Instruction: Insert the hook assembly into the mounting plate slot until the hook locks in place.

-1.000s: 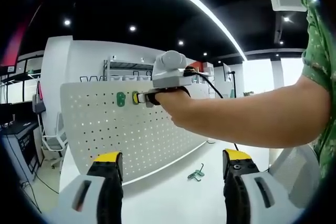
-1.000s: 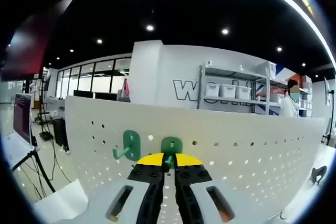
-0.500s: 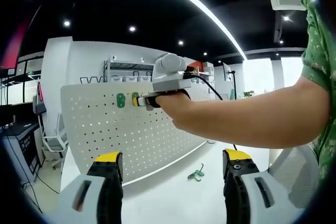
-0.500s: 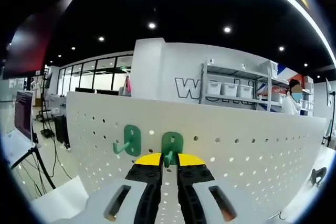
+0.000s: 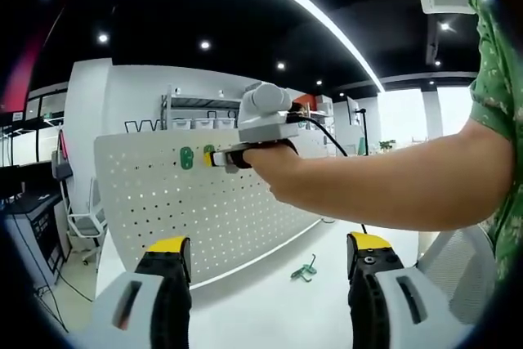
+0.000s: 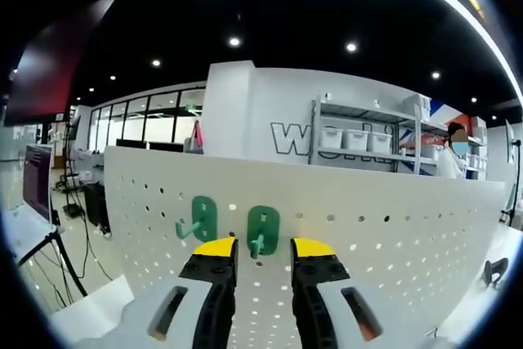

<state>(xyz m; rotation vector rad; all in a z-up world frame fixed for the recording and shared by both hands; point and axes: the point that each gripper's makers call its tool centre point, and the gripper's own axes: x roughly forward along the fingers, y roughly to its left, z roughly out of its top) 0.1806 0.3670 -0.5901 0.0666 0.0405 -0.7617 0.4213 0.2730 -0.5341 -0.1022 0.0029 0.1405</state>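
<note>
A white pegboard mounting plate [image 6: 392, 226] stands upright on the table. Two green hooks sit in its holes side by side: one [image 6: 198, 220] on the left and one [image 6: 262, 231] just beyond my right gripper [image 6: 263, 247], whose yellow-tipped jaws stand open on either side of it without holding it. In the left gripper view the plate [image 5: 163, 202] is at mid-left with both green hooks [image 5: 187, 157] near its top, and the right gripper [image 5: 219, 155], held by a person's arm, is against the plate. My left gripper [image 5: 265, 252] is open, low over the table, holding nothing.
Another green hook [image 5: 305, 270] lies loose on the white table [image 5: 270, 308] in front of the plate. A cable runs from the right gripper down to the table. Shelving with bins [image 6: 359, 140] and office desks stand behind the plate.
My right gripper has opened, letting go of the right-hand green hook, which stays in the plate. The left gripper has not moved.
</note>
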